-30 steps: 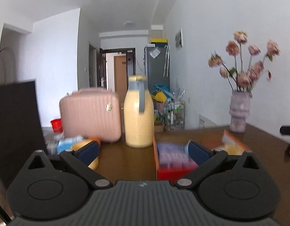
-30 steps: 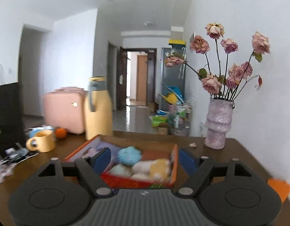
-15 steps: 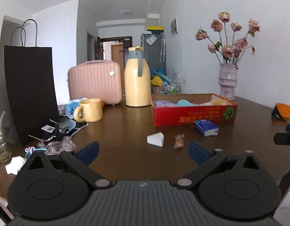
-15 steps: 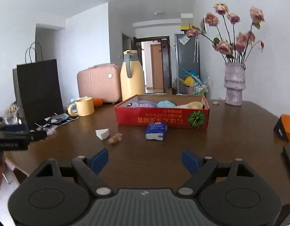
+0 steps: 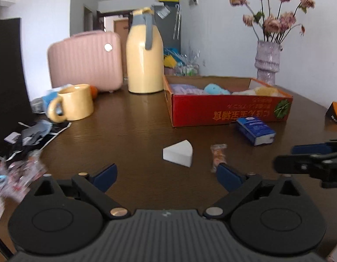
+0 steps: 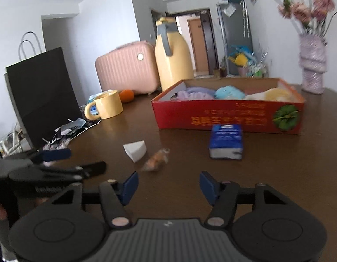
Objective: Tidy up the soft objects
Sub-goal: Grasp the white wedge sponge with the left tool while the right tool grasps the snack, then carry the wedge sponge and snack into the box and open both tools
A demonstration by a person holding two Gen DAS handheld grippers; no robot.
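Note:
A red cardboard box (image 5: 229, 112) (image 6: 229, 114) on the brown table holds several soft toys: lilac, blue (image 6: 228, 92) and yellow. In front of it lie a blue tissue pack (image 5: 256, 131) (image 6: 226, 142), a white wedge sponge (image 5: 178, 156) (image 6: 135, 150) and a small wrapped snack (image 5: 217, 155) (image 6: 156, 163). My left gripper (image 5: 166, 178) is open and empty, just short of the sponge. My right gripper (image 6: 168, 184) is open and empty, near the snack. Each gripper shows at the edge of the other's view.
A yellow mug (image 5: 73, 104), a yellow flask (image 5: 144, 59), a pink case (image 5: 85, 61) and a black paper bag (image 6: 41, 91) stand at the left and back. A flower vase (image 5: 268, 62) stands back right. Wrappers and papers (image 5: 30, 135) litter the left edge.
Both grippers have moved forward and lower over the table, after pulling back from the box a second ago. The sponge, snack and tissue pack are now nearer. Both stay open.

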